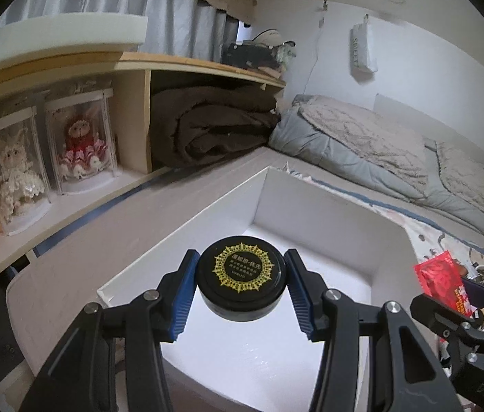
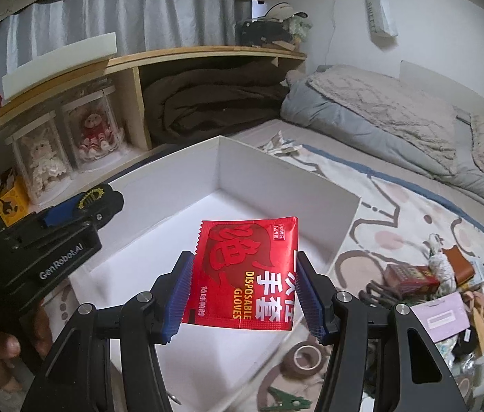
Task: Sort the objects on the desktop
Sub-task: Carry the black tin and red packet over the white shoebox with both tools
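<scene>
Right now I am gripping a round black tin [image 1: 240,276] in my left tongs [image 1: 241,292], pads pressing on both its sides, and I am holding it over the white box [image 1: 310,199], above its near left part. My right tongs [image 2: 242,292] are closing on nothing else but a red packet of disposable gloves [image 2: 247,271], pinched by its edges and hanging over the same box. As far as I can see the box floor is showing bare white, so I am judging the sorting as barely begun: these two things are not yet set down. A heap of clutter [image 2: 454,302] is waiting on the patterned mat [image 2: 396,213] to the right, with a roll of tape [image 2: 305,357] near me. The box walls are standing upright on the far and right sides, so I am minding those rims. The two tongs are working close beside each other, leaving little room between them; above the box the space is open.
</scene>
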A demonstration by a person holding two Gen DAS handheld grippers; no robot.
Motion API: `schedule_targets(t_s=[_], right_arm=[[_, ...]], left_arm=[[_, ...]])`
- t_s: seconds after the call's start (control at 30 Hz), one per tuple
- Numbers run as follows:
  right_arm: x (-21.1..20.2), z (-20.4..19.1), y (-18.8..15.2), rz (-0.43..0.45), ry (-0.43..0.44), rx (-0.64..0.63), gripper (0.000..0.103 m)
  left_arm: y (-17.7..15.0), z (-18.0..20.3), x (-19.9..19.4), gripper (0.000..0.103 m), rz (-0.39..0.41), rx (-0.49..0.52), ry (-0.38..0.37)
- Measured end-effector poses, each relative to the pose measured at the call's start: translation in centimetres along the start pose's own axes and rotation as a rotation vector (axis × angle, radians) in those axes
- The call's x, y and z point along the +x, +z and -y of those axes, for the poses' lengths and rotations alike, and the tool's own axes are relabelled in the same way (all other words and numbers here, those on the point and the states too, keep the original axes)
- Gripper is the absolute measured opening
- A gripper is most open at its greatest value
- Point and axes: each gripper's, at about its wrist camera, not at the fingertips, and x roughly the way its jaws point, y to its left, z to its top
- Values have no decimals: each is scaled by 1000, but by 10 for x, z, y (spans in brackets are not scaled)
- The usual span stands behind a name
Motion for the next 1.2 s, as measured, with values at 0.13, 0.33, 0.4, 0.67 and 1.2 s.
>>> schedule_targets(t_s=[0.13,0.33,0.4,0.67,1.2], right_arm=[[1,-7,1,-9,3,-11,58],[4,-13,2,-18,10,-15,58],[6,-13,2,-25,14,-11,58],[24,-14,-1,-63,13,-6,58],[62,-12,-2,-196,24,-57,58]], left_arm=[[-2,-3,6,50,-24,-7,-9],[-6,-4,15,50,-59,-4,-14],[-6,-2,17,50,-59,3,-5],[-8,5,18,50,-62,33,3],[-10,7,20,50,-60,51,25]])
